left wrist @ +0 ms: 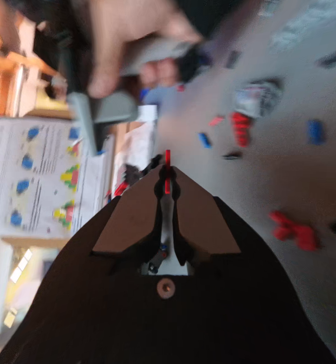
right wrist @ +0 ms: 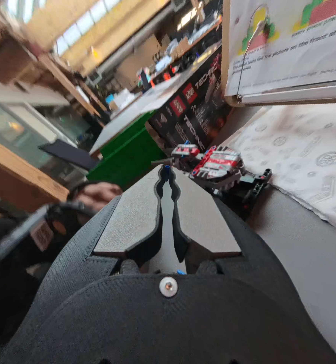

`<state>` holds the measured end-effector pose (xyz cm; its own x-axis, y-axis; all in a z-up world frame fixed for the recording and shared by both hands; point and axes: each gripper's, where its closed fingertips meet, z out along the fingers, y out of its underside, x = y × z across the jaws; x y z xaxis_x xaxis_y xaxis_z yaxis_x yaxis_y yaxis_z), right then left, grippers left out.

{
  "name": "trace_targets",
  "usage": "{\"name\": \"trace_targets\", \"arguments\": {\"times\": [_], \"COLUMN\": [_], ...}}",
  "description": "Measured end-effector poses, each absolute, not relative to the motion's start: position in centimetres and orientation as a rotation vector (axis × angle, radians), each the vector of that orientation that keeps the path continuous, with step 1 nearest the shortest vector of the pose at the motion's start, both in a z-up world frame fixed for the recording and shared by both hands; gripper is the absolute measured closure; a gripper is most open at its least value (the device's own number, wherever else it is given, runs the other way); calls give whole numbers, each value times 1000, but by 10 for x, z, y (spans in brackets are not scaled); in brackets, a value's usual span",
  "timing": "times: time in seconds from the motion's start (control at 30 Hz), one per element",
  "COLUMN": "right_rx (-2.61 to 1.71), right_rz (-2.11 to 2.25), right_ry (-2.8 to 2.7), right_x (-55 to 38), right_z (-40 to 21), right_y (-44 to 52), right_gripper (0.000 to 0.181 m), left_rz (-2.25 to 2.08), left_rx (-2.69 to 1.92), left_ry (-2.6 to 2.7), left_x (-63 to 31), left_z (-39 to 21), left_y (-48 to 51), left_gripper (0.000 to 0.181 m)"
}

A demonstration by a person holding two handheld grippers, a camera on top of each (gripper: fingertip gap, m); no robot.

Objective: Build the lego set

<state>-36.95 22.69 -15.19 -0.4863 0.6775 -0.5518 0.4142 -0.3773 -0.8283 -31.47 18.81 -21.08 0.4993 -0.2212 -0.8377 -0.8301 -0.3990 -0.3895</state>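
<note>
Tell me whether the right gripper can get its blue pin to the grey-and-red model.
Probably yes: right gripper, shut on the small blue pin, has the grey-and-red lego model just ahead, nothing between them.

Thin flat red lego piece (left wrist: pixel 167 171); small blue lego pin (right wrist: pixel 166 171); red, grey and black lego model (right wrist: pixel 218 165); white patterned paper sheet (right wrist: pixel 301 149); green box (right wrist: pixel 127 155).

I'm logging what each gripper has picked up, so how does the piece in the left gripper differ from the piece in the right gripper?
The red piece in the left gripper is flat and thin, seen edge-on; the blue piece in the right gripper is a short round pin. The red piece sticks well past the fingertips; the blue pin barely shows above them. Both are pinched at the very tips, with the jaws closed on them.
</note>
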Motion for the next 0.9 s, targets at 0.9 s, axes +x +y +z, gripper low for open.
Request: {"name": "trace_targets", "arguments": {"times": [0.9], "right_rx": [-1498], "right_rz": [1338], "right_ry": [-2541], "right_x": [-315], "right_z": [-258], "right_y": [196], "right_gripper": [161], "left_rz": [718], "left_rx": [-2085], "left_ry": [793], "left_x": [-342], "left_z": [-252], "left_y": [175], "left_gripper": [180]}}
